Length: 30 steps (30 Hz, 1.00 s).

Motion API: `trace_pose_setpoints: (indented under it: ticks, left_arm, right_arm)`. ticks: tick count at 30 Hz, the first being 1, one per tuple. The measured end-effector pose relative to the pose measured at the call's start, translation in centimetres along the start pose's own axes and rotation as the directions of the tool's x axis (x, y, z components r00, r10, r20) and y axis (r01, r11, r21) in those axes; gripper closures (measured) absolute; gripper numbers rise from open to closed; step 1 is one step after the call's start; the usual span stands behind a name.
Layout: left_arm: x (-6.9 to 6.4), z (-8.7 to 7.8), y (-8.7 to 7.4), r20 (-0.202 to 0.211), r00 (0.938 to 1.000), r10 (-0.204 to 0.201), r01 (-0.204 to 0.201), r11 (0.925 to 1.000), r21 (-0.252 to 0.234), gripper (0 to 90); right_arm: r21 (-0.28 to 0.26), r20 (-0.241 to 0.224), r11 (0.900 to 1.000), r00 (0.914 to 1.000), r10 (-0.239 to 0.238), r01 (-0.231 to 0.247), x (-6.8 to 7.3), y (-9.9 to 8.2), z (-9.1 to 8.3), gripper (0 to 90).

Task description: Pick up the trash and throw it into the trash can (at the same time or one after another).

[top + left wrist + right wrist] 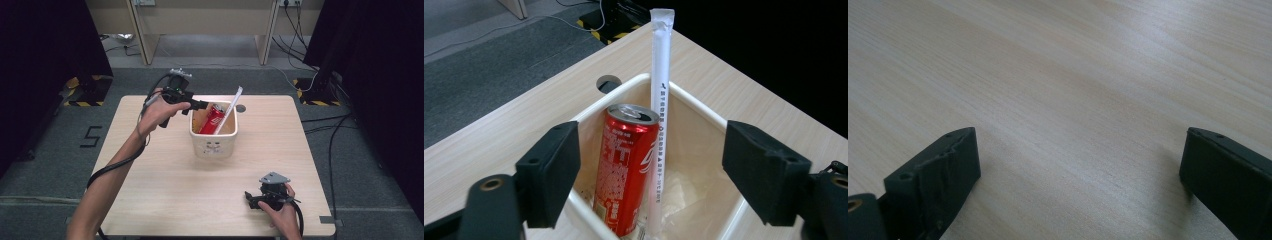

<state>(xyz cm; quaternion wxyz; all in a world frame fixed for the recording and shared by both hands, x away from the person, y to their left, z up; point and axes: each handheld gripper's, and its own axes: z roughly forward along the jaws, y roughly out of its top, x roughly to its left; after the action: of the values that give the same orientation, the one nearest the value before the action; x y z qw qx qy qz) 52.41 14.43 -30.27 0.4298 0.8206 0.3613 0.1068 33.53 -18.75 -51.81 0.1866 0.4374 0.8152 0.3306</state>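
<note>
A cream bin stands at the middle of the wooden table. Inside it a red drink can leans upright, and a long paper-wrapped straw sticks out above the rim. My left gripper hovers at the bin's far left rim, pointing at the can. In the left gripper view its jaws stand wide apart, framing the can, the straw and the bin's rim without touching them. My right gripper sits low at the table's front right, open over bare wood.
A round cable hole lies in the table just behind the bin. Crumpled clear plastic lies at the bin's bottom. Cables run over the grey floor to the right, and desk legs stand beyond the table.
</note>
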Motion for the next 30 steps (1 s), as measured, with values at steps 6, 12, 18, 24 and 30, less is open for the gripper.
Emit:
trace_pose_setpoints:
  ticks: [6, 12, 18, 24, 30]
  left_arm:
    - [0.2, -1.5, -1.3, 0.000, 1.0000, -0.001, 0.001, 0.9997, -0.026, 18.8]
    - [0.3, -2.9, -2.5, 0.001, 1.0000, -0.001, 0.001, 0.9990, -0.045, 18.1]
    - [0.4, -3.7, -3.6, -0.001, 1.0000, 0.002, -0.002, 0.9986, -0.053, 18.7]
    - [0.3, -4.1, -4.9, 0.005, 1.0000, -0.003, 0.003, 0.9982, -0.060, 19.1]
    - [0.1, -4.4, -6.5, 0.027, 0.9996, 0.000, 0.002, 0.9981, -0.062, 20.0]
  right_arm:
    - [-0.001, 0.001, 1.0000, 1.0000, 0.000, 0.000, 0.0, 0.0, 0.0, 3.1]
    - [-0.002, -0.001, 1.0000, 1.0000, 0.002, -0.002, 0.0, 0.0, 0.0, 3.0]
    - [-0.001, 0.000, 1.0000, 1.0000, 0.002, -0.002, 0.0, 0.0, 0.0, 2.9]
    - [-0.002, 0.000, 1.0000, 1.0000, -0.001, 0.001, 0.0, 0.0, 0.1, 2.8]
    - [-0.002, 0.001, 1.0000, 1.0000, 0.000, 0.000, 0.0, 0.0, 0.1, 2.8]
